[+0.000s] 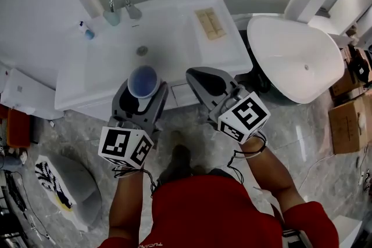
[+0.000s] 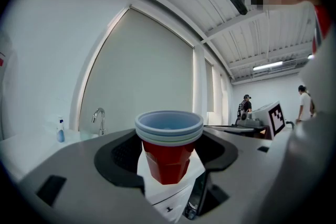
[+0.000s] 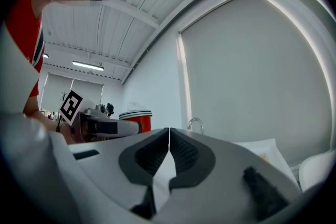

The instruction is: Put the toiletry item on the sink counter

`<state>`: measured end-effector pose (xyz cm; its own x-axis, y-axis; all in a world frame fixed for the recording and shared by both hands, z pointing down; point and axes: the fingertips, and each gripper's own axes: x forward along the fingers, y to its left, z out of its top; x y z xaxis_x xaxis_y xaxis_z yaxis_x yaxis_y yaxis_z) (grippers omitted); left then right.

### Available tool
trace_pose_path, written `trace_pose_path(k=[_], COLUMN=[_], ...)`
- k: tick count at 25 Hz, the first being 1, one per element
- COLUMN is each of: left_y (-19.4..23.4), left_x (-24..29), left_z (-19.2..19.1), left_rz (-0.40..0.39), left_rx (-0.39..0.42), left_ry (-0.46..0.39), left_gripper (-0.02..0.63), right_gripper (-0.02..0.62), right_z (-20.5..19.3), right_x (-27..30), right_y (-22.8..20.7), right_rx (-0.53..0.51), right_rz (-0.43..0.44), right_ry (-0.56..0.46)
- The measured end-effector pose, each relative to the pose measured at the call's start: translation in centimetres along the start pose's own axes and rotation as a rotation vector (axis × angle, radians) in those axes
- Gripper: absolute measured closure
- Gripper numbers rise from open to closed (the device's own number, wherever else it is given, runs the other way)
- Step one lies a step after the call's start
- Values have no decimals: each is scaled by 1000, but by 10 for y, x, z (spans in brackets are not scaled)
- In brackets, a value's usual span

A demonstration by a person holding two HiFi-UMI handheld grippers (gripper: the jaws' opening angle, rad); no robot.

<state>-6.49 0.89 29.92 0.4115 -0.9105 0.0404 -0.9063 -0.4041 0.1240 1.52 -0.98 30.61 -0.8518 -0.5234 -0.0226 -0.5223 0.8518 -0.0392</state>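
1. While the left gripper (image 1: 143,93) sits at lower centre-left of the head view, its jaws stand wide and clamp a stack of cups (image 1: 143,80). The stack is upright, red-bodied, with pale blue and white rims nested at the top.
2. Seen in the left gripper view, the stack fills the middle of the frame. A dark pad presses against each side of it just under the rims.
3. From the head view the stack shows against the front edge of the white sink counter (image 1: 224,54), below the basin drain (image 1: 142,50). Whether it is over the counter or just in front of it cannot be told.
4. Right of the stack, the right gripper (image 3: 169,134) has its jaws closed together with nothing between them.
5. At the counter's upper left stand a chrome faucet (image 1: 120,4) and a small blue bottle (image 1: 87,31). A tan tray (image 1: 210,23) lies at its upper right.
6. A white bathtub (image 1: 296,58) fills the right of the frame, with cardboard boxes (image 1: 349,122) near its lower right.
7. At the bottom edge is the person's red shirt (image 1: 203,212).
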Motion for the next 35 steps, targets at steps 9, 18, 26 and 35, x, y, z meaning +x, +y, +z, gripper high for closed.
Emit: trace_pose_path(k=[9, 18, 26, 35], left_y=[67, 119, 145, 166], left_x=[71, 139, 178, 224], left_z=[9, 14, 8, -10], left_rz=[-42, -85, -75, -22], left_rx=[1, 20, 38, 55], left_ry=[-5, 13, 35, 71], left_gripper=[288, 288, 288, 288], right_gripper=[565, 565, 566, 565], right_z=[-2, -6, -27, -41], right_x=[84, 141, 163, 191], right_y=[-58, -119, -151, -197], right_rx=[-7, -10, -15, -20], right_rz=[-48, -130, -158, -128], right_ry=[22, 39, 107, 143])
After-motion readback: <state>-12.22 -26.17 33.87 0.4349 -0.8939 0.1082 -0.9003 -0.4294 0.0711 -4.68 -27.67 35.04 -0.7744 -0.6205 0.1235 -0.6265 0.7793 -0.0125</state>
